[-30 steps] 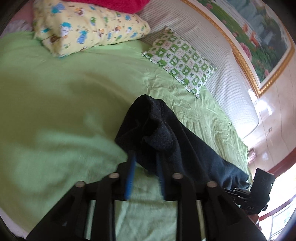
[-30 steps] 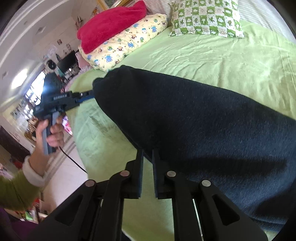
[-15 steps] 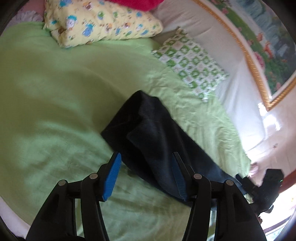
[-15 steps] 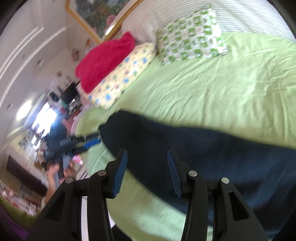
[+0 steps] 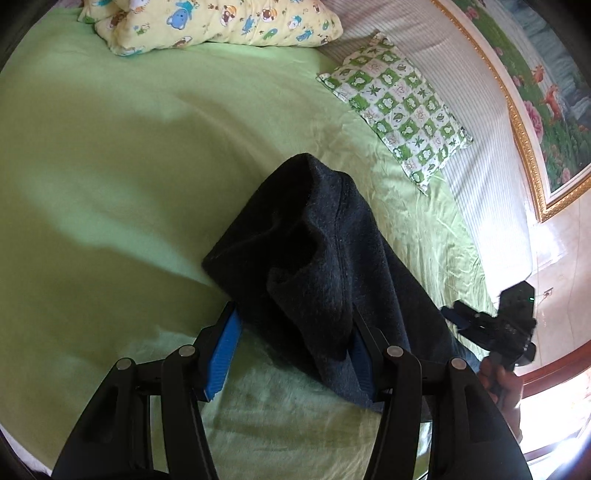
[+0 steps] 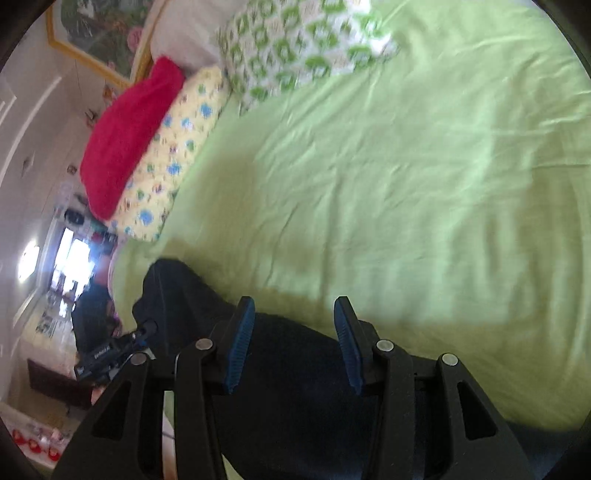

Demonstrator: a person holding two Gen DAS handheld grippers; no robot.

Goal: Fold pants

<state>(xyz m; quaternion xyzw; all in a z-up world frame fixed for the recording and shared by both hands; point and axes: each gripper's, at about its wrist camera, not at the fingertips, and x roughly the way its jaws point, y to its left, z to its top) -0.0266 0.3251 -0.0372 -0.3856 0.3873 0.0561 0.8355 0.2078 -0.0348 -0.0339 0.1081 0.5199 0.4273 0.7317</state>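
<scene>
Left gripper fingers spread wide, nothing clamped; bunched end of the dark pants lies between the blue pads, whether they touch is unclear. Pants stretched on the green bed sheet, running from centre toward 4 o'clock in left wrist view. Right gripper also released, fingers apart above the cloth near 6 o'clock. Checked pillow at 1 o'clock, cartoon pillow at 12. Right wrist view blurred.

two close wrist views down over the bed from opposite ends (shared: dark pants, pillows)
</scene>
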